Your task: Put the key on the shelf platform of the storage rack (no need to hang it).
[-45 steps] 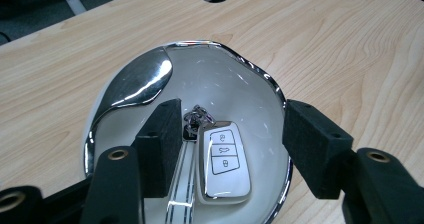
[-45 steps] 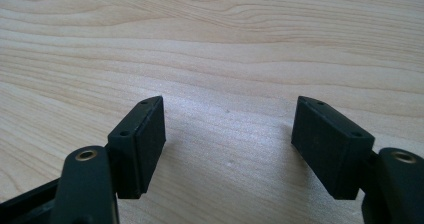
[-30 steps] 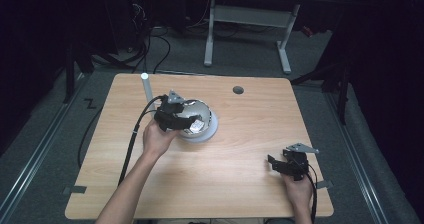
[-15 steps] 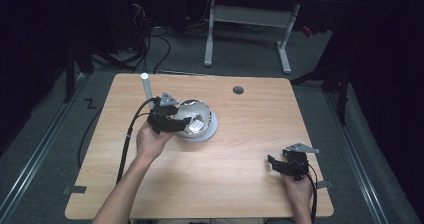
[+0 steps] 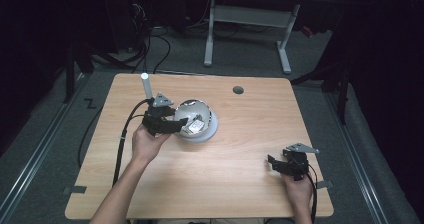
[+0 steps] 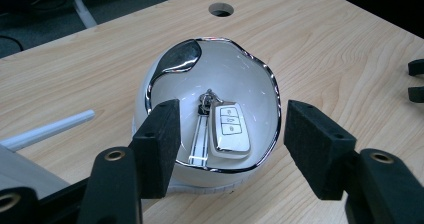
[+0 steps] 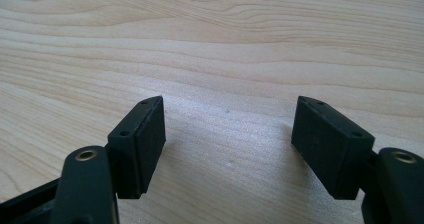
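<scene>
Two jaws of the left hand-held gripper point(image 6: 227, 154) are standing released around the white bowl point(image 5: 199, 123) at frame centre, probably reaching its car key point(image 6: 230, 127), while the right hand-held gripper point(image 7: 240, 149) is resting released on the counter point(image 5: 240, 179).

We found the room dark, only the table point(image 5: 240, 164) lit from overhead. Glare streaked the white bowl point(image 6: 250, 84) and its chrome rim. Soft shadows lay under the right gripper point(image 7: 230, 149); its nearest parts were blurred.
</scene>
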